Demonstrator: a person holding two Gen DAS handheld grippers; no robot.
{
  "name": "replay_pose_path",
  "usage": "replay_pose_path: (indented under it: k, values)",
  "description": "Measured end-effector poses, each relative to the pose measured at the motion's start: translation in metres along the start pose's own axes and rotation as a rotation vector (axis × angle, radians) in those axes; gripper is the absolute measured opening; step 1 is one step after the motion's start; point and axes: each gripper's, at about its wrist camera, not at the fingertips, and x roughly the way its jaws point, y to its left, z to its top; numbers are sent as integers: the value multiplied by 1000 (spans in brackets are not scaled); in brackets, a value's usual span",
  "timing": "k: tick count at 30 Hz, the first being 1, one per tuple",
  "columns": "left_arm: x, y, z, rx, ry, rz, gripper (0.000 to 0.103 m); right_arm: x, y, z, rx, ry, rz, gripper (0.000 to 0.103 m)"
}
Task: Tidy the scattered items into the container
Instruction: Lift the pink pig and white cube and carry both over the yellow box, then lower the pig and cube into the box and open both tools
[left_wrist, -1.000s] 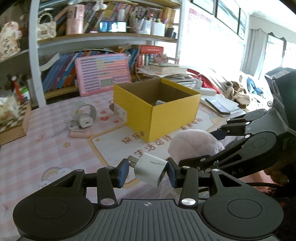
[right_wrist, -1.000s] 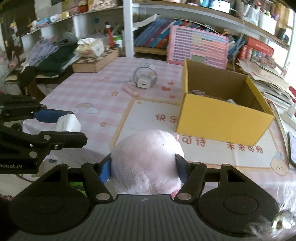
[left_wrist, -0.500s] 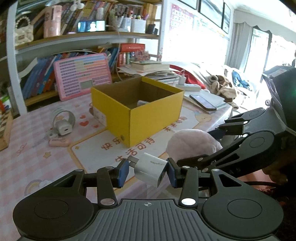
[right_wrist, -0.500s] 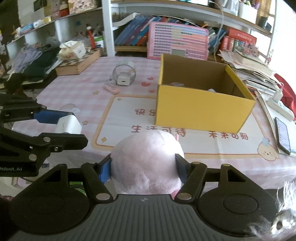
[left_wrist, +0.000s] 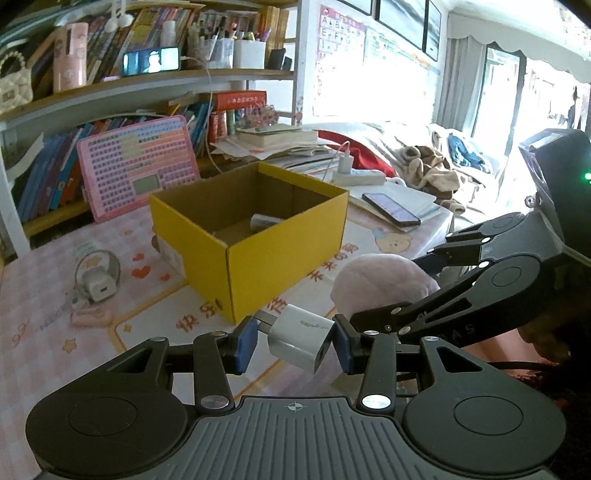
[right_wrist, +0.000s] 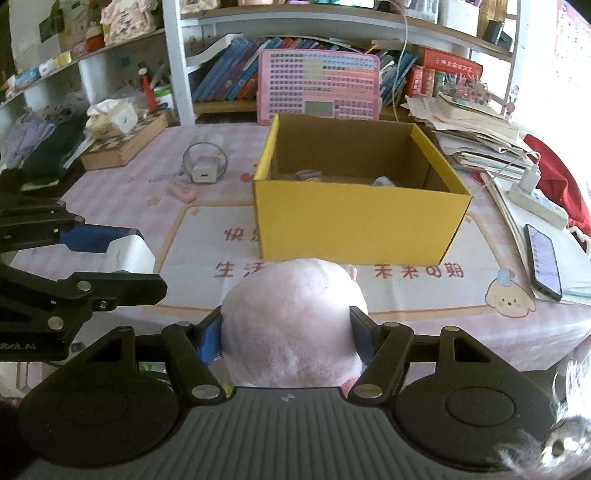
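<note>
charger (left_wrist: 300, 341) clamped crosswise between left tongs (left_wrist: 294, 341).

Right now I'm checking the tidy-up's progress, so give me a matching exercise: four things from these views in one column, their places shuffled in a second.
Things:
1. white charger plug
2. pink plush toy
3. yellow box
4. black phone

Places:
A. on papers at the table's right edge
B. in the left tongs
C. open on the printed mat, a few items inside
D. in the right tongs

Pairs: 1-B, 2-D, 3-C, 4-A
</note>
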Motion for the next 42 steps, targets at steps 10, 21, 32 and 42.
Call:
replay_pose_path:
  k: [10, 21, 32, 42]
  values:
    - [21, -5, 32, 20, -35, 15, 42, 6, -37, 20, 17, -36, 5, 66]
    - [55, -7, 71, 6, -99, 51, 42, 10, -82, 58, -29, -114, 0, 66]
    - [83, -2, 107, 14, -131, 154, 42, 22, -127, 118, -104, -228, 7, 66]
    - [138, 7, 122, 9, -53, 226, 42, 71, -150, 165, -117, -213, 131, 66]
